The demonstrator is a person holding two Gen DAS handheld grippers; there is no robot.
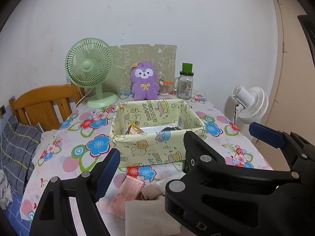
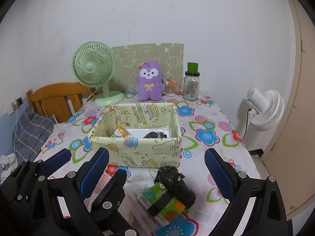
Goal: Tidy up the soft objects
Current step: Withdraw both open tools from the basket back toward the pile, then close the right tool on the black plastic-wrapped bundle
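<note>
Jaws wide on both grippers, nothing held.

Left wrist view: left gripper (image 1: 149, 169) hovers over pink packet (image 1: 126, 194) and beige cloth (image 1: 151, 216), before the box (image 1: 157, 149). Right wrist view: right gripper (image 2: 157, 169) frames a black bundle (image 2: 177, 184) (soft, light; pinch its bunched middle).
</note>
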